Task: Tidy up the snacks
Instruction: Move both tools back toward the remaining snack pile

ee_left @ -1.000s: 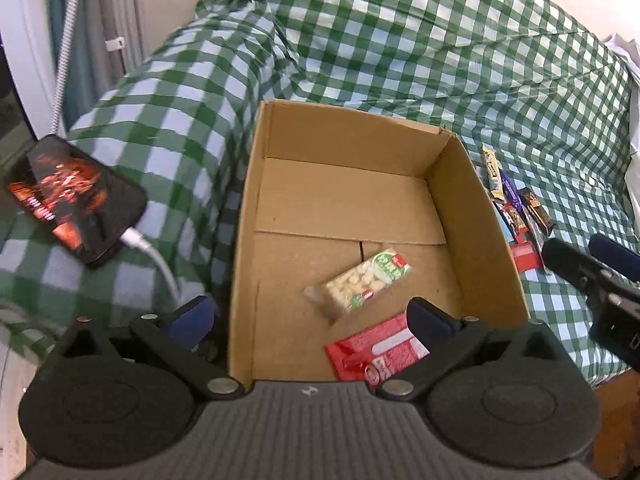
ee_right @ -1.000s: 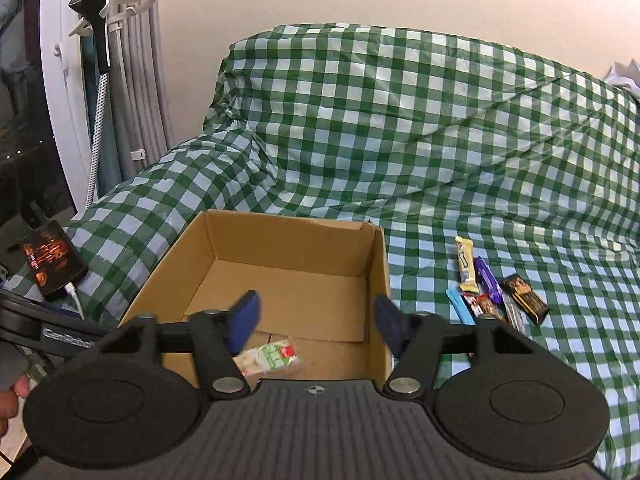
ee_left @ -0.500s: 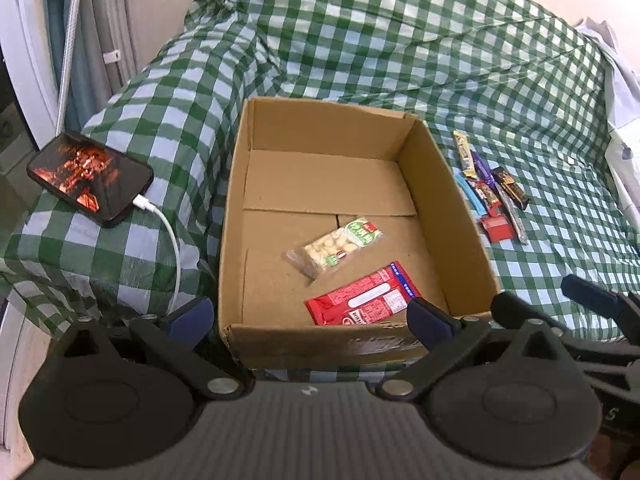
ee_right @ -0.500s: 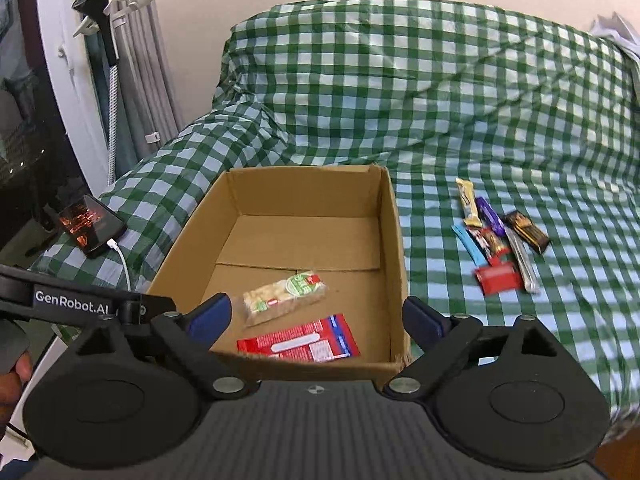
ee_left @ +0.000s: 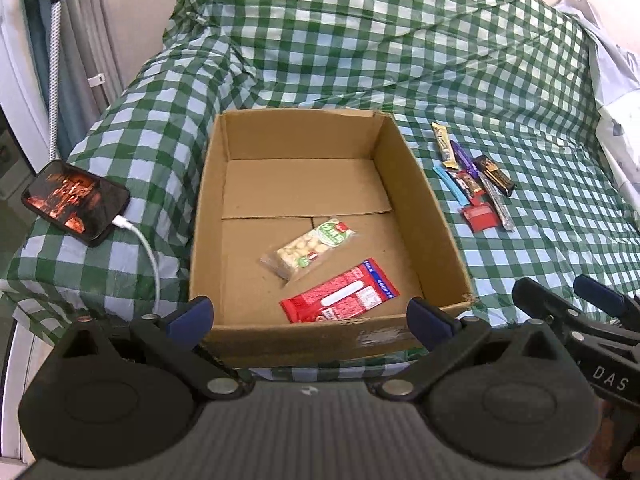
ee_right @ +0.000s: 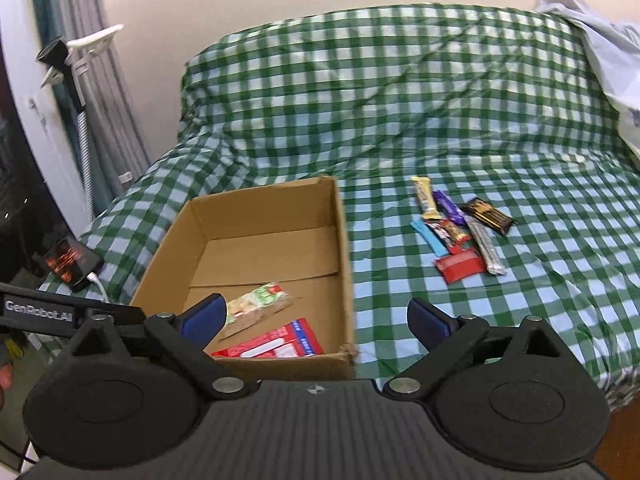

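Observation:
An open cardboard box (ee_left: 424, 200) (ee_right: 344, 240) sits on a green checked bedspread. Inside lie a clear packet of nuts with a green label (ee_left: 310, 246) (ee_right: 258, 304) and a red flat packet (ee_left: 340, 292) (ee_right: 272, 348). Several snack bars (ee_left: 472, 176) (ee_right: 460, 228) lie in a cluster on the bedspread right of the box, with a small red packet (ee_left: 480, 218) (ee_right: 460, 266) at the near end. My left gripper (ee_left: 308, 314) is open and empty in front of the box's near wall. My right gripper (ee_right: 316, 316) is open and empty, near the box's near right corner.
A phone (ee_left: 76, 202) (ee_right: 72, 260) with a lit screen lies left of the box, on a white charging cable (ee_left: 148, 252). A lamp stand and curtains (ee_right: 72, 92) stand at the far left. White cloth (ee_left: 612, 80) lies at the bed's right edge.
Both grippers have pulled back and up from the box, so more of the bed and the box's near wall show. The right gripper has opened wider and swung right.

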A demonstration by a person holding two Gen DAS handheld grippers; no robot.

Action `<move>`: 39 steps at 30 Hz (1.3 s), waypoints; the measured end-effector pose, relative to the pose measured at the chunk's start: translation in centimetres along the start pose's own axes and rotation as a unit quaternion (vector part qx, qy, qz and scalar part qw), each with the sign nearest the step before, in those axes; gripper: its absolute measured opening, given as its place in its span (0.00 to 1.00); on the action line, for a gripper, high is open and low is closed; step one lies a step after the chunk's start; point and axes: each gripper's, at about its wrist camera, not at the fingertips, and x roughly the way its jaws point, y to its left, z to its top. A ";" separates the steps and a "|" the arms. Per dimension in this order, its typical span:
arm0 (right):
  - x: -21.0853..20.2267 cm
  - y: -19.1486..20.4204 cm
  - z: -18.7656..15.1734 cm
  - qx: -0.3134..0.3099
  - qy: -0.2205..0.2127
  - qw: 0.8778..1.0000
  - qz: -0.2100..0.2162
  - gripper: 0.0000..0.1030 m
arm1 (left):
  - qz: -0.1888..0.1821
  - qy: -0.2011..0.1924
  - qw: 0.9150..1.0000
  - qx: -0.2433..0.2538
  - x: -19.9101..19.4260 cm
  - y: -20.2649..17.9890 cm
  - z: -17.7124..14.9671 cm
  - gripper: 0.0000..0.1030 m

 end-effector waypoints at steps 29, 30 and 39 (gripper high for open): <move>6.7 -21.9 5.8 0.036 -0.048 0.987 -0.146 0.96 | -0.034 0.046 0.998 0.020 13.2 -15.7 15.2 1.00; 7.8 -22.5 6.2 0.034 -0.045 0.987 -0.148 0.96 | -0.033 0.049 0.998 0.020 14.6 -16.5 16.0 1.00; 20.9 -28.7 8.5 0.018 0.007 0.990 -0.143 0.96 | -0.021 0.087 0.996 -0.009 28.3 -22.1 22.0 1.00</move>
